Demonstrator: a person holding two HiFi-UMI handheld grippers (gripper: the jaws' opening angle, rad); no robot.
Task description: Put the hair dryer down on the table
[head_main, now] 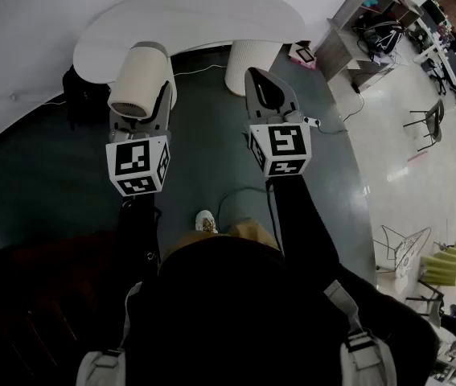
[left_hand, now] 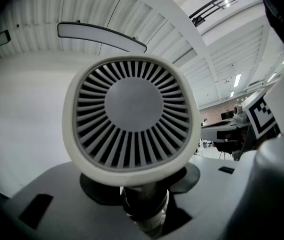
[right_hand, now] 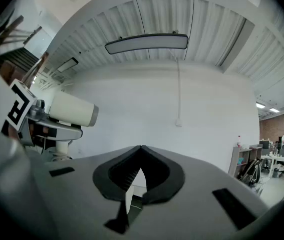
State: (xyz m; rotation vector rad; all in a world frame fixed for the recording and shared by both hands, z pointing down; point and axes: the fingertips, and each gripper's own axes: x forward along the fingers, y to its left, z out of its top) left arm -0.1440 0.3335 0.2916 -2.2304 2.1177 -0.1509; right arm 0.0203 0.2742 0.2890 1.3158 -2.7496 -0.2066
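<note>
The left gripper (head_main: pixel 137 123) clamps the hair dryer (head_main: pixel 141 79) by its handle at the table's (head_main: pixel 211 14) near edge, ready to set down. The right gripper (head_main: pixel 268 95), also near that edge, is closed and empty.

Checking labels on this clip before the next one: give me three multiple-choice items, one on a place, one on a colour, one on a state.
1. Where is the hair dryer? A on the table; B in the left gripper; C on the floor.
2. What colour is its shell? A red; B cream; C black.
3. How are the right gripper's fingers? A wide apart; B closed on a cable; C together, empty.
B: it stands clamped between that gripper's fingers. B: cream shell around a grey grille. C: tips meet, nothing between.
</note>
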